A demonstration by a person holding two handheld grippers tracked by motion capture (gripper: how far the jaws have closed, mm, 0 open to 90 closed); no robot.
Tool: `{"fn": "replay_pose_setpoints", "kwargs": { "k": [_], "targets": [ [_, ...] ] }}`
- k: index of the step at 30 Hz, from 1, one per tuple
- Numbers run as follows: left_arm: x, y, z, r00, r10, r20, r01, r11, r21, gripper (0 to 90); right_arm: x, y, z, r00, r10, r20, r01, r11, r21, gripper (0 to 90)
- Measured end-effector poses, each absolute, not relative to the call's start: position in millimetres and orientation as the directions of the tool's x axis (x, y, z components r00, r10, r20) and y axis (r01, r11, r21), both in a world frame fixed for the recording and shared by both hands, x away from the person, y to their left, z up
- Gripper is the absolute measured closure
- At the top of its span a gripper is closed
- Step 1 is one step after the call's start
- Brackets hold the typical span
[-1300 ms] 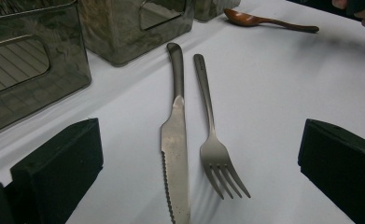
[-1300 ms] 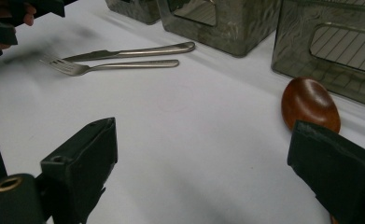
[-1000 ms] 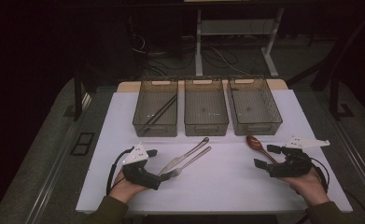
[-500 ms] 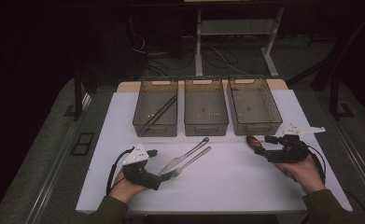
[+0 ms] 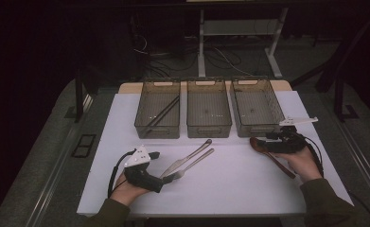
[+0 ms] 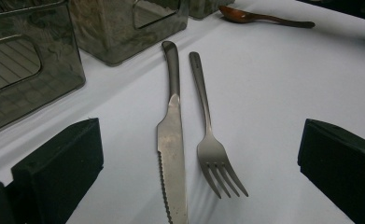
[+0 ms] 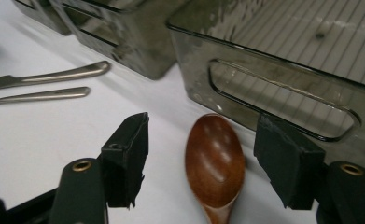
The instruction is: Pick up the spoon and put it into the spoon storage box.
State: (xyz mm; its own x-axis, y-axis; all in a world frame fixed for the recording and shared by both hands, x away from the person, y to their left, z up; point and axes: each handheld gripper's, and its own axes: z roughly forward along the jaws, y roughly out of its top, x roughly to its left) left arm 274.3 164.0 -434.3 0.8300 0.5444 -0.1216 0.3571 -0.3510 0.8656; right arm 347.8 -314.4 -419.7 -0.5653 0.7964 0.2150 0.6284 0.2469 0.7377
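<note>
Your right tongs (image 7: 201, 158) have just been closing, still apart, around the glossy brown wooden spoon (image 7: 215, 163) lying low centre on the white tabletop (image 7: 40, 140). You're mid-grasp: next, pinch it. Left tongs (image 6: 201, 172) stand wide apart, empty.

The room is dim, with light falling mainly on the white worktop (image 5: 230, 189). Beyond its far edge stands a white metal frame (image 5: 201, 42) on grey carpet (image 5: 305, 61), cables (image 5: 149, 52) trailing beneath. Darkness swallows the far walls.
</note>
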Motion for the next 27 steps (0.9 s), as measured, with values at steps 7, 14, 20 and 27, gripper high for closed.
{"fn": "replay_pose_setpoints", "kwargs": {
  "k": [7, 14, 20, 27],
  "targets": [
    [274.8, 163.8, -434.5, 0.832, 0.541, -0.121, 0.356, -0.353, 0.865, 0.0, 357.9, -316.0, -430.2, -0.543, 0.811, 0.217, 0.662, 0.254, 0.706, 41.6],
    [274.0, 164.1, -434.6, 0.833, 0.541, -0.118, 0.353, -0.355, 0.866, 0.0, 360.6, -314.2, -439.7, -0.536, 0.819, 0.207, 0.685, 0.278, 0.673, 47.7],
    [274.0, 164.1, -434.6, 0.832, 0.542, -0.117, 0.353, -0.355, 0.866, 0.0, 361.2, -312.1, -443.7, -0.540, 0.818, 0.198, 0.692, 0.297, 0.658, 49.1],
    [273.7, 165.4, -433.8, 0.828, 0.548, -0.117, 0.354, -0.351, 0.866, 0.0, 361.4, -310.8, -445.8, -0.547, 0.814, 0.195, 0.690, 0.307, 0.655, 50.2]
  ]
}}
